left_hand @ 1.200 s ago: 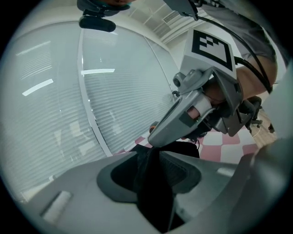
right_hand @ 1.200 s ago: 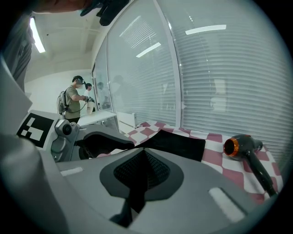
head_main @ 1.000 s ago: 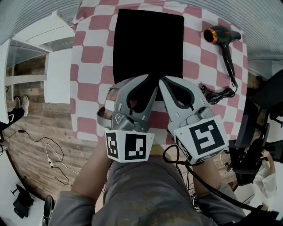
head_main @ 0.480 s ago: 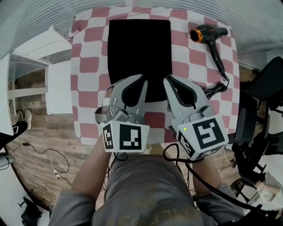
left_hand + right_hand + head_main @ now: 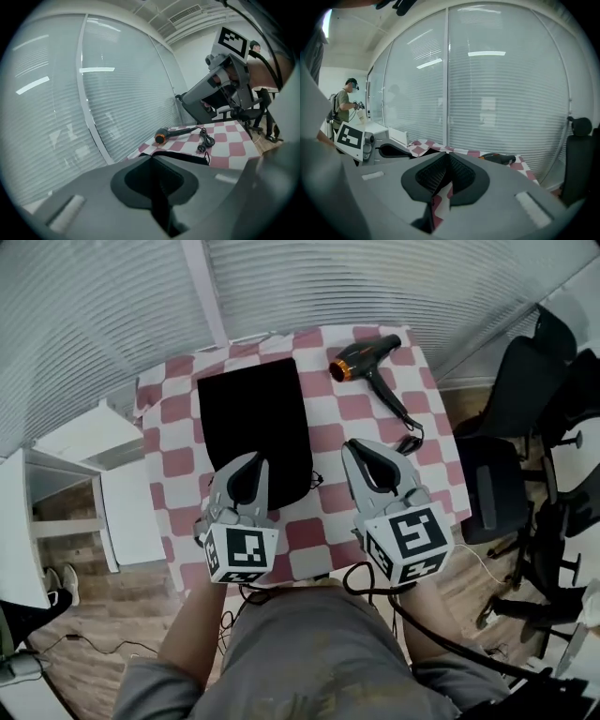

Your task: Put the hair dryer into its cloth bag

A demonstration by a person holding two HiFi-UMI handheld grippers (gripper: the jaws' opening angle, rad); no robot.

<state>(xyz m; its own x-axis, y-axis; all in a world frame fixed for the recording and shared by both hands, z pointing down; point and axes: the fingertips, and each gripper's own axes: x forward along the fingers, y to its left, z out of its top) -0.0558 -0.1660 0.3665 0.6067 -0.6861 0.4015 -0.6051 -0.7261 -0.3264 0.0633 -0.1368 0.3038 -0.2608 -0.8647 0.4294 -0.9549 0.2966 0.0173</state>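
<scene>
I am looking steeply down on a tabletop [image 5: 330, 418] covered in red and white checks. A black cloth bag [image 5: 248, 418] is lying flat on it.

The hair dryer [image 5: 361, 356], black with an orange nozzle ring, is lying to the right of the bag's far corner and well apart from it. Its cord [image 5: 398, 409] is trailing back along the bag's right side.

A second ago both tools were sitting side by side at the bag's near edge. Now the right hand-held gripper [image 5: 359, 445] is hanging to the right of the bag and clear of it. Its jaws have just been opening and are standing slightly spread. Nothing is between them, and only the checked cloth is showing through the gap.

The left hand-held gripper [image 5: 255, 461] is staying over the bag's near end. Its jaws are pressed together and the bag's black edge is running up to their tips. I am judging that they are pinching the fabric there.

The dryer itself has not shifted.

I am reading this as a split of work. The left is keeping the bag's mouth and the right is freeing itself to fetch the dryer. The dryer is not yet touched.
</scene>
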